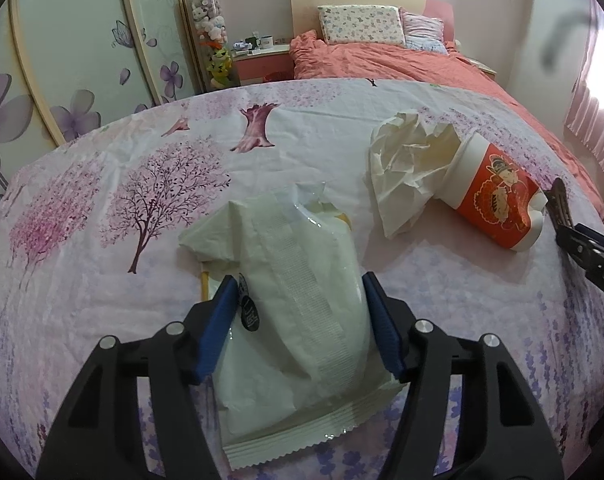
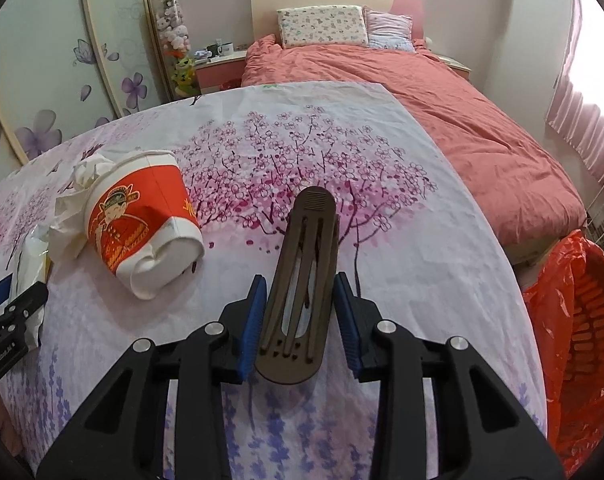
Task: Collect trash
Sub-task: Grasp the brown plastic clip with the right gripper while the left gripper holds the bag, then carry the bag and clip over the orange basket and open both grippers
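My left gripper [image 1: 302, 316] is shut on a white plastic wrapper [image 1: 302, 272]; both blue pads press its sides as it lies on the floral tablecloth [image 1: 101, 208]. To the right a crumpled tissue [image 1: 410, 164] rests against a red-and-white paper cup [image 1: 498, 196] that lies on its side. My right gripper [image 2: 297, 312] is shut on a brown slotted clip [image 2: 302, 280], which is tilted with its far tip over the cloth. In the right wrist view the cup [image 2: 141, 224] and tissue [image 2: 73, 200] sit to the left, and the left gripper's edge [image 2: 13, 308] shows beside them.
A basket lined with a red plastic bag [image 2: 574, 320] stands off the table's right edge. A bed with a pink cover [image 2: 442, 100] lies behind the table. A wardrobe with flower prints [image 1: 61, 100] fills the left side. A thin yellow strip [image 1: 203, 284] pokes out from under the wrapper.
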{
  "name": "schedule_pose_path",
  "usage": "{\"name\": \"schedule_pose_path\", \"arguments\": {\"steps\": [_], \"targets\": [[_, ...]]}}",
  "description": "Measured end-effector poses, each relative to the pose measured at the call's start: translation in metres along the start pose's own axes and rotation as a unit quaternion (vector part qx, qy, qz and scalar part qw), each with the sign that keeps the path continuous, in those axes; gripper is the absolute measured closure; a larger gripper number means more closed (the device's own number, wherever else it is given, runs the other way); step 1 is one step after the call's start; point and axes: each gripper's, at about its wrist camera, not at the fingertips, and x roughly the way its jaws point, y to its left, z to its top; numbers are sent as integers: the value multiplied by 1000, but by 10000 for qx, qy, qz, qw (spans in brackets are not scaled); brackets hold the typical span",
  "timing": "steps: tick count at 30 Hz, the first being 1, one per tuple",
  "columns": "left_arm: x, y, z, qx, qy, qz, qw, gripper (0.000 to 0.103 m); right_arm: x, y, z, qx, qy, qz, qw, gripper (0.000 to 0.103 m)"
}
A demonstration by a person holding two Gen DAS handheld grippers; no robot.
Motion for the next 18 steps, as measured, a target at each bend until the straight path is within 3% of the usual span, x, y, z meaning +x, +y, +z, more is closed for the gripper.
{"name": "schedule_pose_path", "arguments": {"steps": [5, 7, 12, 18], "targets": [[0, -1, 1, -80, 14, 48, 10000, 42, 1, -1, -1, -17, -2, -14, 10000, 68], [-2, -2, 0, -63, -30, 32, 10000, 58, 0, -3, -3, 0, -11, 81, 10000, 68], [-9, -3, 0, -60, -204, 135, 9997, 72, -9, -10, -10, 50, -79, 185, 9998, 69], [-20, 7, -6, -194, -314, -73, 9993, 82, -22, -16, -14, 59, -190, 283, 9994, 69]]}}
